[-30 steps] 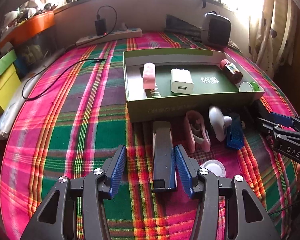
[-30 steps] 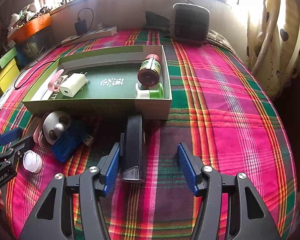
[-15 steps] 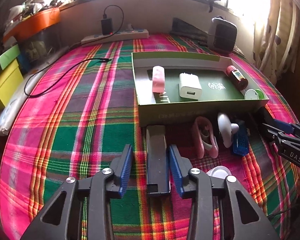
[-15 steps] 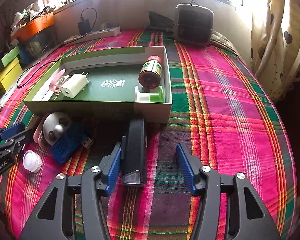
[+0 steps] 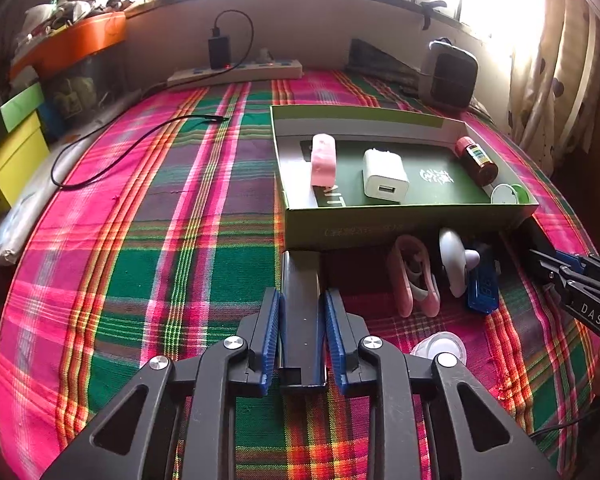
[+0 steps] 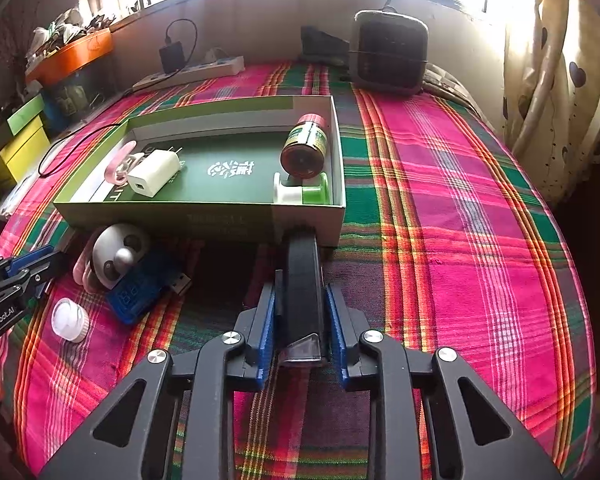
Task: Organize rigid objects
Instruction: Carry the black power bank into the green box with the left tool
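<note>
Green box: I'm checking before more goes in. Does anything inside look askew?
Yes. The brown bottle lies on its side in the green box, beside a tipped white-and-green spool. The white charger sits skewed.

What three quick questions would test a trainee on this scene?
1. True or false: the white USB charger cube lies outside the shallow green cardboard box.
2. What does the right gripper clamp? A) a brown bottle B) the long black bar with a clear end C) a blue USB stick
3. How many items lie inside the box?

Key: 1 false; 2 B; 3 four.
</note>
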{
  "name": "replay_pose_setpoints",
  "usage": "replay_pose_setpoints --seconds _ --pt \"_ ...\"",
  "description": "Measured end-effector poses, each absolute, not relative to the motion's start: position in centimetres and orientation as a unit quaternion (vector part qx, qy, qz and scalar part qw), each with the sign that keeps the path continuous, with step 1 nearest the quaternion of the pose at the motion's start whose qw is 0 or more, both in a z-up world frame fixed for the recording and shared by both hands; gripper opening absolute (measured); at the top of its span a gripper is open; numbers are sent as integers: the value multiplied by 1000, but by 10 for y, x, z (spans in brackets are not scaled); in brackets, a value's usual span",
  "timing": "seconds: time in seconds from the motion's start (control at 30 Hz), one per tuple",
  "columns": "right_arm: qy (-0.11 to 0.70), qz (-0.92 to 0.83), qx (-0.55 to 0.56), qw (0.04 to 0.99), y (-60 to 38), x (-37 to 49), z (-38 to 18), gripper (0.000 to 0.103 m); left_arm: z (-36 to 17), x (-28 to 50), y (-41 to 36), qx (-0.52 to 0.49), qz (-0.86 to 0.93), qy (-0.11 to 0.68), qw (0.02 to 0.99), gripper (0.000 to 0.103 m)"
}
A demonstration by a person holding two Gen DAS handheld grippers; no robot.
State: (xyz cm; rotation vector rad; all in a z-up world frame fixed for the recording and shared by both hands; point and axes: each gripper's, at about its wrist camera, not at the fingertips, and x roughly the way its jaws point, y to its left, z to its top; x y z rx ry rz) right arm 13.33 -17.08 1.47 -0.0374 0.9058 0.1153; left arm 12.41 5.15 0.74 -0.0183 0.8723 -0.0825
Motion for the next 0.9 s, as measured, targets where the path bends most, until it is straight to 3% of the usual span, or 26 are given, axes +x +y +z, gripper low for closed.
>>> replay_pose_setpoints --seconds 0.9 --pt "434 56 -11 899 -174 129 17 25 14 117 54 -18 -41 413 909 22"
